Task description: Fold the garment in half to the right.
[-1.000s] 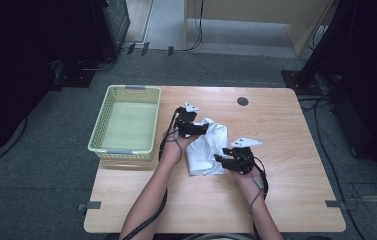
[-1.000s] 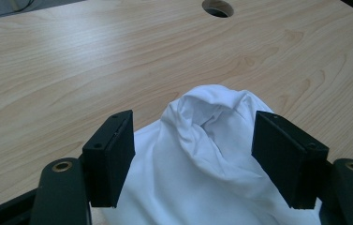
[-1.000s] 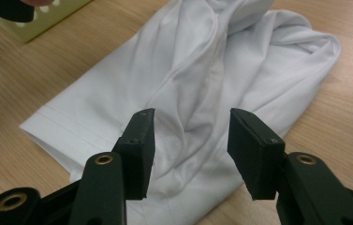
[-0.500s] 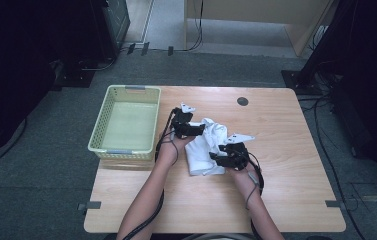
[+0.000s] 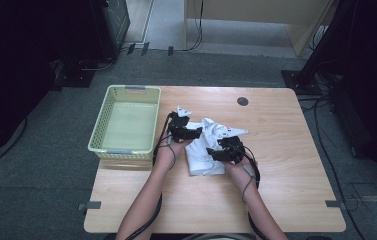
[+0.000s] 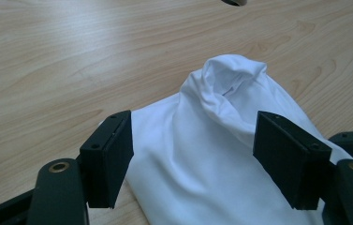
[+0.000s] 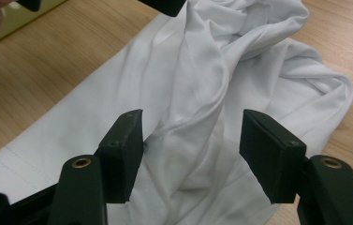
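A crumpled white cloth (image 5: 203,155) lies on the wooden table (image 5: 286,190), just right of the basket. My left gripper (image 5: 196,133) reaches it from the left at its far end. In the left gripper view the left gripper (image 6: 197,154) is open, and a raised fold of the cloth (image 6: 221,126) sits between the pads without being pinched. My right gripper (image 5: 212,153) comes in from the right over the near part. Its jaws have just been opening; the right gripper (image 7: 190,154) stands open above a ridge of the cloth (image 7: 202,93).
A pale green slatted basket (image 5: 101,125) stands at the table's left edge, with nothing in it. A round dark cable hole (image 5: 242,101) sits near the far edge. Bare wood extends to the right and front of the cloth.
My right gripper has slid left onto the cloth, and its jaws have spread wider. The left gripper has stayed at the cloth's far-left end.
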Available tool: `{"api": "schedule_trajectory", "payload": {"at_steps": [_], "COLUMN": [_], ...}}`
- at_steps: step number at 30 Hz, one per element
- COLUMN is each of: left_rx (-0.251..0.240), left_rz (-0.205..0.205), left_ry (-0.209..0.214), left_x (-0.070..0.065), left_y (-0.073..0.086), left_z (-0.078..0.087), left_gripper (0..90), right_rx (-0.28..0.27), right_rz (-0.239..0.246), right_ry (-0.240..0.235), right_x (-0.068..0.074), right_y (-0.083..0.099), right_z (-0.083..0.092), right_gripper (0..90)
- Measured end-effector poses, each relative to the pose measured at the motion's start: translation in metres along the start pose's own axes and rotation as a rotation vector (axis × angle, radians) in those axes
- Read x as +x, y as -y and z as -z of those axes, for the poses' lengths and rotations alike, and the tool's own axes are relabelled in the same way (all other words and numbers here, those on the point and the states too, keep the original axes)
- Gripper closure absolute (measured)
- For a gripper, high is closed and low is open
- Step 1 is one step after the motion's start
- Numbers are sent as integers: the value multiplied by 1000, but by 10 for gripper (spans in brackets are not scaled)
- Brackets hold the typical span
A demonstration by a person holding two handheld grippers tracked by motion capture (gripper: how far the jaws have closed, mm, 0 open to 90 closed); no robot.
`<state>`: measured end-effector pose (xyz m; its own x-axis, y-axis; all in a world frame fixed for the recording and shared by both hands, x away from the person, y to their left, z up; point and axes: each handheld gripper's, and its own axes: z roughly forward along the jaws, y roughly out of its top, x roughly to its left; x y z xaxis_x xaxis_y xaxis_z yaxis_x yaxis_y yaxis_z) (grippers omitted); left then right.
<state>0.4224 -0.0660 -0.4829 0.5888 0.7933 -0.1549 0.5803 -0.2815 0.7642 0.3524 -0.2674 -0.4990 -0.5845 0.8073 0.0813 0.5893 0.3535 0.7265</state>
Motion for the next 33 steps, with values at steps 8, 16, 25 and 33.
{"api": "schedule_trajectory", "payload": {"at_steps": [8, 16, 25, 33], "left_rx": [-3, 2, 34, 47], "left_rz": [24, 40, 30, 21], "left_ry": [-12, -18, -44, -59], "left_x": [4, 6, 10, 14], "left_y": [8, 18, 27, 31], "left_z": [-2, -8, -19, -24], "left_gripper": [291, 291, 291, 292], "right_rx": [22, 25, 21, 21], "right_rz": [13, 11, -21, -36], "right_ry": [30, 48, 55, 66], "right_x": [-7, -12, -18, -25], "right_y": [-2, 1, 10, 19], "right_z": [-7, -6, -3, 6], "right_gripper": [409, 402, 400, 401]}}
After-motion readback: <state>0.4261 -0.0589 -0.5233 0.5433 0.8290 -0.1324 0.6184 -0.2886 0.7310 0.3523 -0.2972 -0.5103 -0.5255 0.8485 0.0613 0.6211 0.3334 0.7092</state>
